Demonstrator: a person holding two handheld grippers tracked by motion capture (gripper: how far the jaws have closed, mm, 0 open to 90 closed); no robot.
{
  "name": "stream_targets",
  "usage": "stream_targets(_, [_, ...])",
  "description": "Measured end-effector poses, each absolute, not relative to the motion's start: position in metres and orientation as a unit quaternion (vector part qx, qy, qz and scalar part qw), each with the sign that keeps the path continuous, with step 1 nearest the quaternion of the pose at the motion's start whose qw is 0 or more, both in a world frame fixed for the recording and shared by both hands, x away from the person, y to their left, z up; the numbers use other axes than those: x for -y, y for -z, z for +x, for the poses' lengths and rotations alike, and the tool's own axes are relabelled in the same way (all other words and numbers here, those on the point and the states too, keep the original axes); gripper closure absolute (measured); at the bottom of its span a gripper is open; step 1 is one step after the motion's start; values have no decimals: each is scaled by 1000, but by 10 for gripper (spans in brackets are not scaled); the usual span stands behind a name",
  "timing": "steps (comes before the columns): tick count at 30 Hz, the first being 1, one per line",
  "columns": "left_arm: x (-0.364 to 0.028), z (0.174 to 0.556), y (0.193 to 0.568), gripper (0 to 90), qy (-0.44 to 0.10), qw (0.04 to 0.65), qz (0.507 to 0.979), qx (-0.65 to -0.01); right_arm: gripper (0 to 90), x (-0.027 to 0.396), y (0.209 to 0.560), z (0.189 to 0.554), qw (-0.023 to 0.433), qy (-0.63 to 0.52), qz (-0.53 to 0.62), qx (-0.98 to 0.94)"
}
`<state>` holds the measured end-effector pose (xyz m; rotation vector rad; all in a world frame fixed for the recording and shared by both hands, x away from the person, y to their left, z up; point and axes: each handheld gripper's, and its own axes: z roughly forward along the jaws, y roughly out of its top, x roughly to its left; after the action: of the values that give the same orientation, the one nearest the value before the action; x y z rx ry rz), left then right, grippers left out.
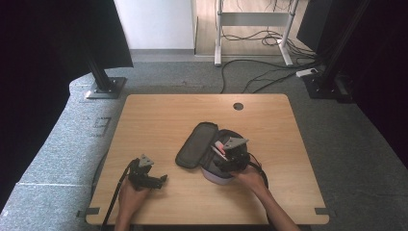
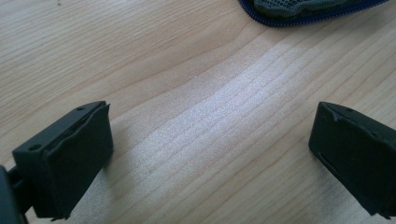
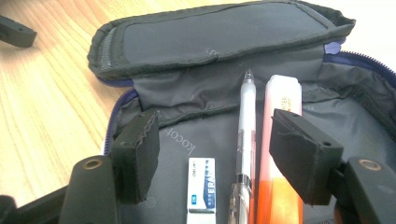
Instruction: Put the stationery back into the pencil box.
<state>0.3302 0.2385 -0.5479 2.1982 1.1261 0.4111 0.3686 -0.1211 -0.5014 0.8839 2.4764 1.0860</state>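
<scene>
Lighting, as I read it from my station: even daylight on the wooden table [image 1: 159, 120] in the high view, black unlit margins left and right, soft short shadows. Left gripper view: a pale sheen band crosses the wood, near jaws slightly soft. Right gripper view: pencil case [image 3: 224, 42] sharp, upper right corner washed out.

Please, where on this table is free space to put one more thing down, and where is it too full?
Free: the table behind the open pencil case, up to the round hole, and the right side. Crowded: inside the case, where eraser, pen and orange marker lie by the right gripper.
</scene>
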Motion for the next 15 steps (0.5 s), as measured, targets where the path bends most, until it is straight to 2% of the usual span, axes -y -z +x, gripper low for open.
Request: stream_targets(15, [-238,330,548,0,-156,314,833,-428,283,142,491,358,160,-397,310,-849])
